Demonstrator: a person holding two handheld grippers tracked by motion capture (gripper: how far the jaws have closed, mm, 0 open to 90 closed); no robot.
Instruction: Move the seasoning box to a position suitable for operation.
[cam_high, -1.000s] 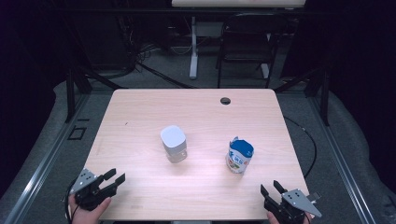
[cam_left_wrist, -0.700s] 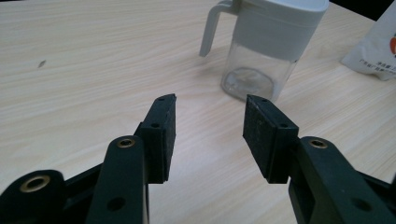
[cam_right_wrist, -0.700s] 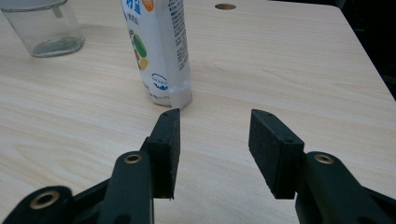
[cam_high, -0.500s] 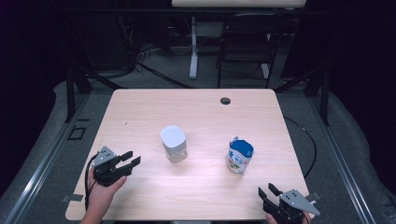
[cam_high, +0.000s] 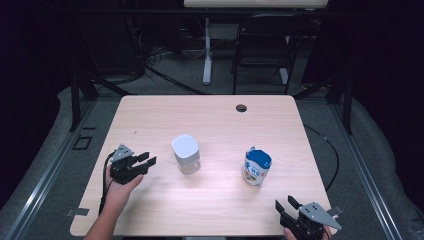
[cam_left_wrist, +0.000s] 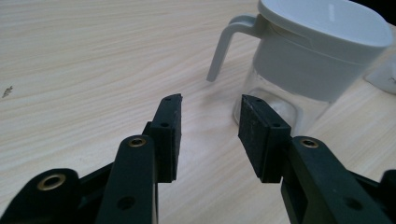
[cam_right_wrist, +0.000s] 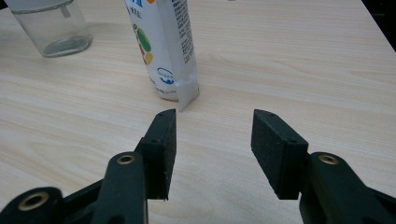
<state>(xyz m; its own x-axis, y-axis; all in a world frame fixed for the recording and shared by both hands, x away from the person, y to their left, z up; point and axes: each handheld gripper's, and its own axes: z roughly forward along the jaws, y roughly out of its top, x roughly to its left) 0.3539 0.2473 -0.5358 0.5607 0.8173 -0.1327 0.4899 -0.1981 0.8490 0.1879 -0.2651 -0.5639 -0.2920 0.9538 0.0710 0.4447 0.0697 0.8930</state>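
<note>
L gripper (cam_high: 143, 162) sits over the table's (cam_high: 210, 115) left-front part, held in the person's L hand (cam_high: 120, 187), forearm coming in from the bottom edge, angled up and slightly right. Gripper points level across the table toward the lidded glass jug (cam_high: 185, 153); tips near it, not touching. Grey plate on top, cable looping down along the wrist. In the left gripper view I see both black pads (cam_left_wrist: 169, 135) apart with bare wood between them, nothing gripped; jaws have just been closing some, about mid-gap now. Jug stands just past the right pad, its white handle (cam_left_wrist: 223, 44) curving down toward me, white lid on top, clear body below.

R gripper (cam_high: 287, 206) parks at the table's front-right edge, R hand (cam_high: 302, 234) barely in frame at bottom. It points up-left toward the milk carton (cam_high: 256, 167), well short of it. In the right gripper view the jaws stand wide, have just been opening, nothing between the pads (cam_right_wrist: 161, 151). Carton stands upright ahead of the left pad, jug farther off top-left.

Jug is mid-table, left of the carton, the two apart.
</note>
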